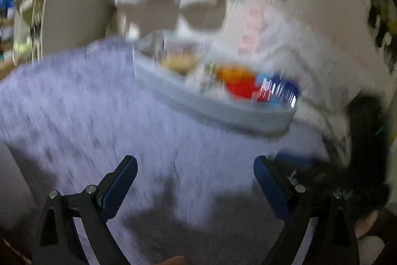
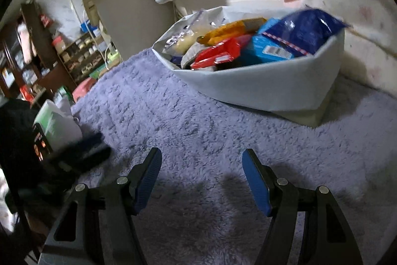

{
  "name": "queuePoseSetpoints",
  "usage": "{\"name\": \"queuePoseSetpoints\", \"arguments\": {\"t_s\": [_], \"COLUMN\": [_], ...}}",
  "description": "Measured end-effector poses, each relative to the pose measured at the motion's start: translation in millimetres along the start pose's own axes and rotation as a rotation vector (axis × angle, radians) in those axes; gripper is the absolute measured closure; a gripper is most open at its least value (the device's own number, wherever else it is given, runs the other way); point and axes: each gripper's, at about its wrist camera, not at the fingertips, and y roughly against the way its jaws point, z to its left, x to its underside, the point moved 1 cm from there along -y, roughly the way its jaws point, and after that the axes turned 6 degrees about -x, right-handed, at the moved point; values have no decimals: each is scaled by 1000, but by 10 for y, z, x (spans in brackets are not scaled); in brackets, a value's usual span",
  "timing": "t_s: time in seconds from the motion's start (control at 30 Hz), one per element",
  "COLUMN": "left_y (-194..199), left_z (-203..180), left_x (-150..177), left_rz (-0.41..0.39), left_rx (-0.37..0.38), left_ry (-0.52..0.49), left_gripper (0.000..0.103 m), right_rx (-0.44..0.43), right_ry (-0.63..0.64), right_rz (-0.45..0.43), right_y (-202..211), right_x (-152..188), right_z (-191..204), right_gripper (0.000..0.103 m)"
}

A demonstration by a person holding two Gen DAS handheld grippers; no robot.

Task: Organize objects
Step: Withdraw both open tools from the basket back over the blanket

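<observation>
The pale fabric bin (image 2: pixel 260 88), packed with snack packets (image 2: pixel 218 54), sits on the purple fleece blanket (image 2: pixel 173 121) at one o'clock from the right claw (image 2: pixel 201 180). Both the right claw and the left claw (image 1: pixel 196 180) gape empty. Approach low and slowly, and pick a top packet.

We saw dim indoor light, heavy motion blur across the left wrist view, a sharper right wrist view, fisheye-bent dark edges, and soft shadows on the purple blanket (image 2: pixel 198 121).
</observation>
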Motion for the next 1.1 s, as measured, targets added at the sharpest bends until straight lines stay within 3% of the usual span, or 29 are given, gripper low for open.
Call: {"name": "queuePoseSetpoints", "arguments": {"t_s": [0.1, 0.2, 0.27, 0.3, 0.37, 0.47, 0.57, 0.67, 0.73, 0.8, 0.87, 1.03, 1.1], "left_y": [184, 10, -294, -409, -501, -450, -321, -298, -198, -116, -132, -176, -298], "left_z": [-39, -4, 17, 12, -16, -46, -9, 82, 112, 115, 81, 87, 88], "left_x": [-180, -137, -27, 14, 70, 162, 302, 553, 575, 552, 551, 580, 611], "left_rz": [-142, -231, -117, -36, 54, 88, 111, 263, 247, 201, 210, 239, 292], "left_rx": [-8, -107, -122, -89, -33, -23, -22, -1, -5, -21, -18, -54, -90], "left_ry": [-32, -38, -54, -55, -65, -81, -90, -97, -86, -85, -101, -110, -123], "left_gripper": [7, 8, 12, 14, 19, 19, 19, 19, 19, 19, 19, 17, 17], "right_rx": [-30, -27, -19, -21, -12, 1, -63, -26, 5, 21, 28, 65, 96], "right_ry": [-25, -22, -6, 4, 36, 106, 246, 410, 485, 496, 491, 504, 522], "right_rz": [33, 47, 58, 67, 57, 53, 146, 138, 108, 161, 239, 217, 202], "right_y": [-77, -147, -188, -202, -170, -112, -112, 9, 60, -31, -152, -62, -13], "right_x": [46, 82, 112, 115, 123, 100, 66, 169, 336, 449, 493, 563, 607], "right_z": [-22, -9, 32, 49, 102, 198, 332, 341, 269, 199, 150, 122, 124], "right_gripper": [35, 35, 35, 35, 35, 35, 35, 36, 35, 35, 35, 34, 27]}}
